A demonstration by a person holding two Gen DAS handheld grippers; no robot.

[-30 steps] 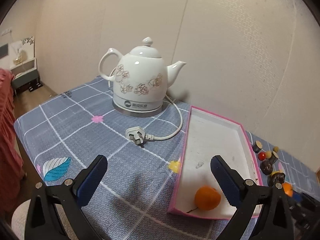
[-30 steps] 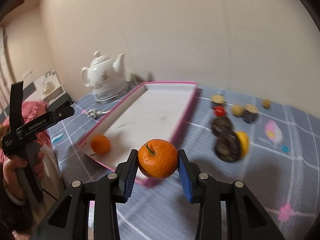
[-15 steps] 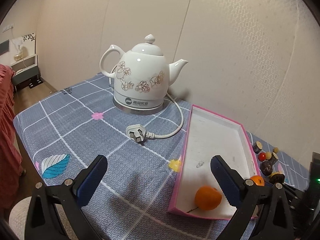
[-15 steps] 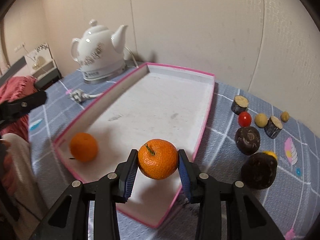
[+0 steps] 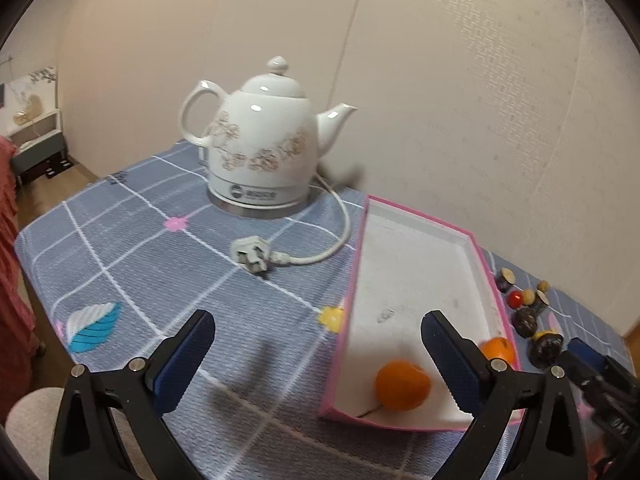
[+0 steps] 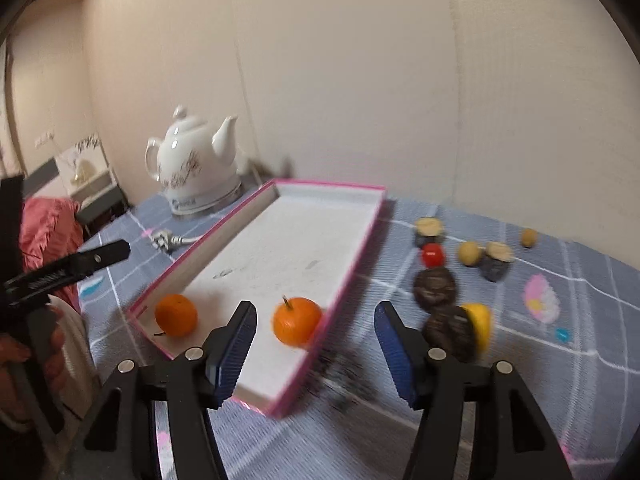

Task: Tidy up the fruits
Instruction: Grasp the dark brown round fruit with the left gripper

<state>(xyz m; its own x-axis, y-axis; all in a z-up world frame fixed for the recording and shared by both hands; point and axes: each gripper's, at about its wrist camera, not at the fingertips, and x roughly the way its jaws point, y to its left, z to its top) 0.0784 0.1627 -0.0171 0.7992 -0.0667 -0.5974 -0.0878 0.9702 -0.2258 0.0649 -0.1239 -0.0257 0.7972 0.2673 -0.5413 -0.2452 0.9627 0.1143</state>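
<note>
Over the pink tray (image 6: 352, 272), the right tongs (image 6: 316, 344) are opening, releasing a firm, roll-prone tangerine (image 6: 297, 321); left tongs (image 5: 318, 354) are hanging released, empty

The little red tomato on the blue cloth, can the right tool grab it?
Probably yes. The right tool is opening with nothing between its fingers, and the small red tomato sits uncovered ahead, though dark round fruits crowd close beside it.
</note>
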